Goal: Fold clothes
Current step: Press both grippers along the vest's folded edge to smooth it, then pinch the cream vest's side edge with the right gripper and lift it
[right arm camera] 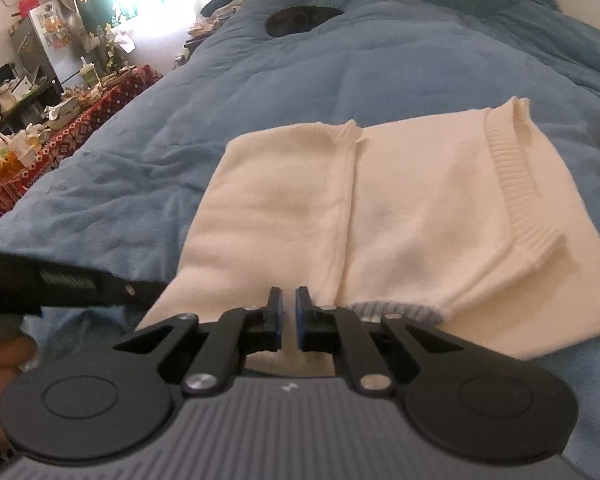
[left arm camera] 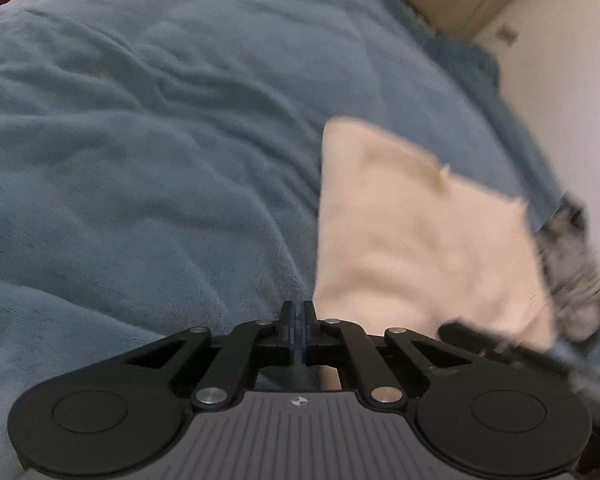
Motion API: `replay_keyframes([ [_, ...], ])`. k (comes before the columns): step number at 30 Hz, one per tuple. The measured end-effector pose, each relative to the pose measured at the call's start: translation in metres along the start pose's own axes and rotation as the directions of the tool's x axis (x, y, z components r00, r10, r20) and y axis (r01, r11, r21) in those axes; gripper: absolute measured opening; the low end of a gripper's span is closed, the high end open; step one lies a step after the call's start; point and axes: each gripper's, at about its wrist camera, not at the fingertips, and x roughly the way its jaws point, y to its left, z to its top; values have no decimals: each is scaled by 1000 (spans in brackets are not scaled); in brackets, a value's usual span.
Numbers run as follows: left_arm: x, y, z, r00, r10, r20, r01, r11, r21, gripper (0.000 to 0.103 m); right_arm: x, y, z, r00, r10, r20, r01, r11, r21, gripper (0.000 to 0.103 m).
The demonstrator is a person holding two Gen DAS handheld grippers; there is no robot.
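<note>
A cream knitted sweater (right arm camera: 380,208) lies folded on a blue bed blanket (right arm camera: 340,72), with a ribbed hem across its right part. In the left wrist view the sweater (left arm camera: 420,232) lies to the right of my left gripper (left arm camera: 298,312), which is shut and empty over the blanket (left arm camera: 140,140) at the sweater's left edge. My right gripper (right arm camera: 288,300) sits just above the sweater's near edge, its jaws a small gap apart with nothing between them. The left gripper's body (right arm camera: 60,280) shows at the left of the right wrist view.
A dark round object (right arm camera: 300,20) lies on the far part of the bed. A cluttered table with a red patterned cloth (right arm camera: 60,120) stands left of the bed. A grey patterned cloth (left arm camera: 572,272) lies beyond the sweater's right side. A wall (left arm camera: 560,80) is at the right.
</note>
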Motion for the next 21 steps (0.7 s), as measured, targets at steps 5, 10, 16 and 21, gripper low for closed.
replay_keyframes([
  [5, -17, -15, 14, 990, -141, 26, 141, 990, 0, 2, -9, 5, -1, 1000, 18, 7, -18, 1000, 6, 11],
  [10, 6, -35, -2, 994, -100, -49, 103, 992, 72, 2, -9, 0, -13, 1000, 15, 2, -15, 1000, 21, 8],
  [16, -2, -24, -17, 996, -87, -22, 89, 993, 78, 3, -24, -11, -27, 1000, 28, 10, -28, 999, 18, 5],
  [21, -16, -32, -21, 998, -65, -6, 65, 989, 136, 3, -64, -26, -33, 991, -97, 95, 98, 995, -14, 22],
])
